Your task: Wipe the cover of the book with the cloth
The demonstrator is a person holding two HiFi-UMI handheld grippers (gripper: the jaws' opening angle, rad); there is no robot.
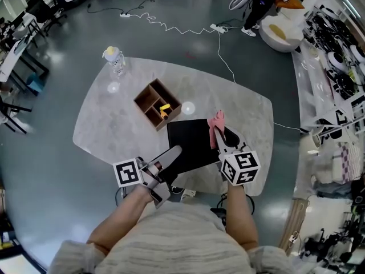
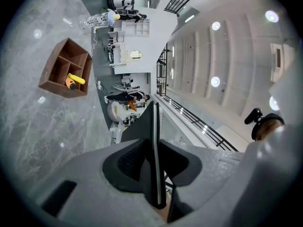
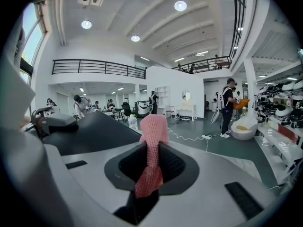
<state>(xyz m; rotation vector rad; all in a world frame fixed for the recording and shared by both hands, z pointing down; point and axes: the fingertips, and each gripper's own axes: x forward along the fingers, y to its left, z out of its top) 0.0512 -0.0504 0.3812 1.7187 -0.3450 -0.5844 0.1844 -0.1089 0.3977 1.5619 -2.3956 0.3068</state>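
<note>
You are clamping your left gripper's (image 1: pixel 174 152) fingers on the thin black book (image 1: pixel 191 141), which is sitting at the near side of the pale marble surface (image 1: pixel 114 124). Your right gripper's (image 1: pixel 220 137) fingers are pinching the pink knitted cloth (image 1: pixel 216 121) at the book's right edge. The brown wooden divided box (image 1: pixel 149 99) is holding a yellow piece (image 1: pixel 165 107) and an orange piece (image 1: pixel 163 116) in one compartment.

Matt book (image 1: pixel 191 144), knit cloth (image 1: pixel 216 124), wood box (image 1: pixel 145 90), glossy marble-look tbl (image 1: pixel 114 124).

Quick tally: one marble table (image 1: pixel 114 124), one black book (image 1: pixel 191 144), one pink cloth (image 1: pixel 216 123), one wooden divided box (image 1: pixel 146 96) holding two small things, one yellow bit (image 2: pixel 77 78) and one orange bit (image 2: pixel 70 84), one clear bottle (image 1: pixel 116 61), plus two grippers, left gripper (image 1: pixel 174 151) and right gripper (image 1: pixel 219 139)
</note>
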